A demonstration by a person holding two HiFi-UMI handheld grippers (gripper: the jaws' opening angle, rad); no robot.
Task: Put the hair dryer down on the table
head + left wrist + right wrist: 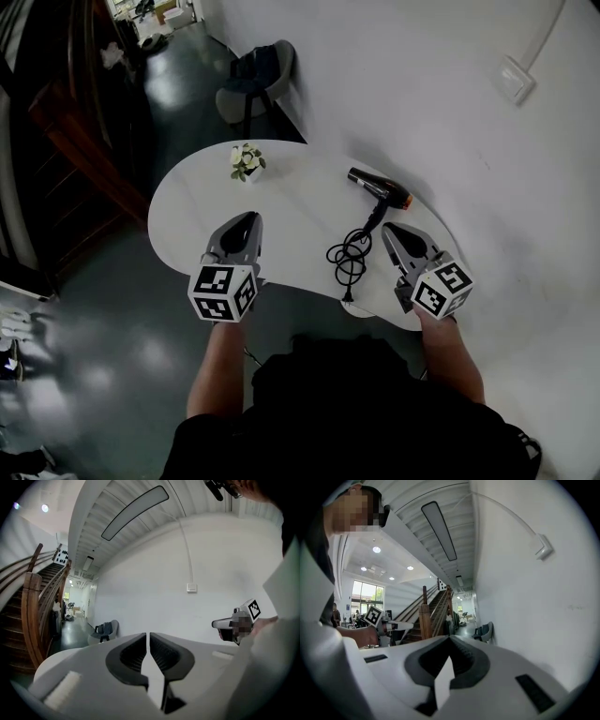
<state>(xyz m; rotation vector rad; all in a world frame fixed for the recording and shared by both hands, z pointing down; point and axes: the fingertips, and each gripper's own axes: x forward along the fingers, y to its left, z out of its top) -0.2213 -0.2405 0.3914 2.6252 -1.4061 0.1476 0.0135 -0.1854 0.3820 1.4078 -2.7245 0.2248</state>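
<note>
1. The black hair dryer with the orange end is lying on the white rounded table, near its far right edge and close to the white wall.
2. Its black cord is curling in a loose heap on the table, between the two tongs.
3. The left tongs are hanging over the left part of the table. They are pressed together with nothing in them, well apart from the hair dryer.
4. The right tongs are hanging just beside the cord, near the hair dryer's handle. They are pressed together too, pinching nothing.
5. A small pot of white flowers is standing at the far side of the table, well apart from the hair dryer.
6. A grey chair is standing on the dark floor behind the table.
7. A brown wooden staircase is going up on the left.
</note>
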